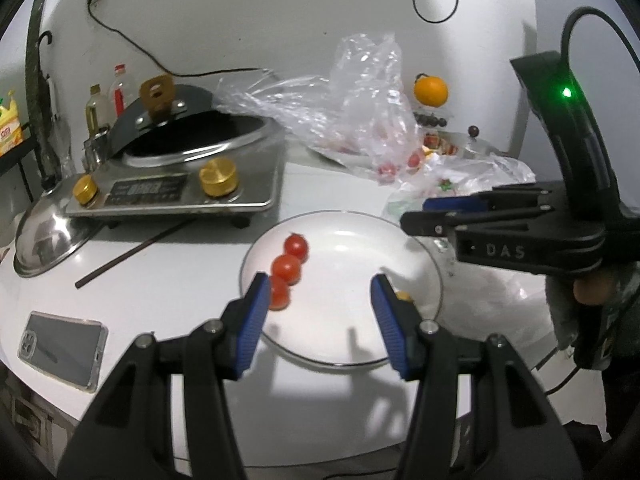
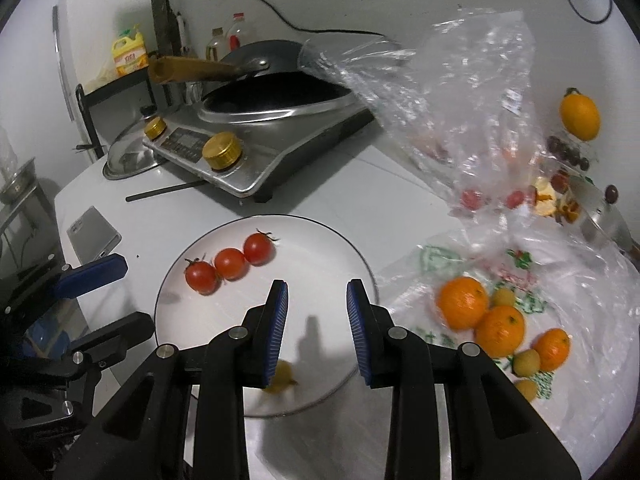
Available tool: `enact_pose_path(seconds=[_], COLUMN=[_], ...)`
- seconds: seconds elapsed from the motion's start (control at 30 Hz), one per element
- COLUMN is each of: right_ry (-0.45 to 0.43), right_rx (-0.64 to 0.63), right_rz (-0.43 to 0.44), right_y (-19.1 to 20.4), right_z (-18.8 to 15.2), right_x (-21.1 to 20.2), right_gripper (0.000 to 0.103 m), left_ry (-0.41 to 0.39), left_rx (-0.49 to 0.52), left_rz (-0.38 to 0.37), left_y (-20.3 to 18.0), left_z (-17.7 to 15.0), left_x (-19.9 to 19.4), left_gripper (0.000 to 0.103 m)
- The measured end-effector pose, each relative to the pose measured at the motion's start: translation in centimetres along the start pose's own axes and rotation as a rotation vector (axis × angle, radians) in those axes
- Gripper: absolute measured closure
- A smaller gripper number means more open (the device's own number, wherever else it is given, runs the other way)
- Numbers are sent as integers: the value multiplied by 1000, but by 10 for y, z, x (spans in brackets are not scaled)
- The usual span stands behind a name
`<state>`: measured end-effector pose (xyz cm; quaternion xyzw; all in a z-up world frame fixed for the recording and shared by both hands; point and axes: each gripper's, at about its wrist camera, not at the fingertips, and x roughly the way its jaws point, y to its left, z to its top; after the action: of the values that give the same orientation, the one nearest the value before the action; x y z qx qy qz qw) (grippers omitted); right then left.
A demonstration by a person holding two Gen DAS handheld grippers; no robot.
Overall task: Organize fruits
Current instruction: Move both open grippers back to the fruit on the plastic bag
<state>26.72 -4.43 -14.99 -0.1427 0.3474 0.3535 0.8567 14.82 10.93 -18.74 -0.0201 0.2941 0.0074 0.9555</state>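
Here we have the white tabletop (image 2: 320, 184) carrying everything, with the induction cooker (image 2: 256, 160) and its wok (image 2: 280, 100) at the far left. A clear plastic bag (image 2: 460, 92) slumps to the right of it, with a few cherry tomatoes showing through. Nearer us sits the white plate (image 2: 320, 248); three cherry tomatoes (image 2: 230, 264) lie in a touching row on its left part, and a small blurred yellow fruit (image 2: 282, 378) rests at its near edge. Right of the plate, three oranges (image 2: 500, 330) and a few small yellow fruits (image 2: 526, 362) lie on a printed plastic bag (image 2: 520, 272). Our left gripper (image 1: 318, 312) is spread wide over the plate, holding nothing. Our right gripper (image 2: 317, 316) hangs over the plate's near side, jaws apart and empty.
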Motion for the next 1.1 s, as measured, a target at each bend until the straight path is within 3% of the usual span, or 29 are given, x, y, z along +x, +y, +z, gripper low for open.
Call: enact_pose_path(seconds=[1.1], right_ry=[-58], right_rx=[159], right_rz=[-64], right_y=[-105], right_z=[-61], right_x=[-56], right_gripper=[70], left_ry=[46], left_rx=[158], left_rz=[-51], left_y=[-107], left_z=[16], left_x=[21], left_gripper=[50])
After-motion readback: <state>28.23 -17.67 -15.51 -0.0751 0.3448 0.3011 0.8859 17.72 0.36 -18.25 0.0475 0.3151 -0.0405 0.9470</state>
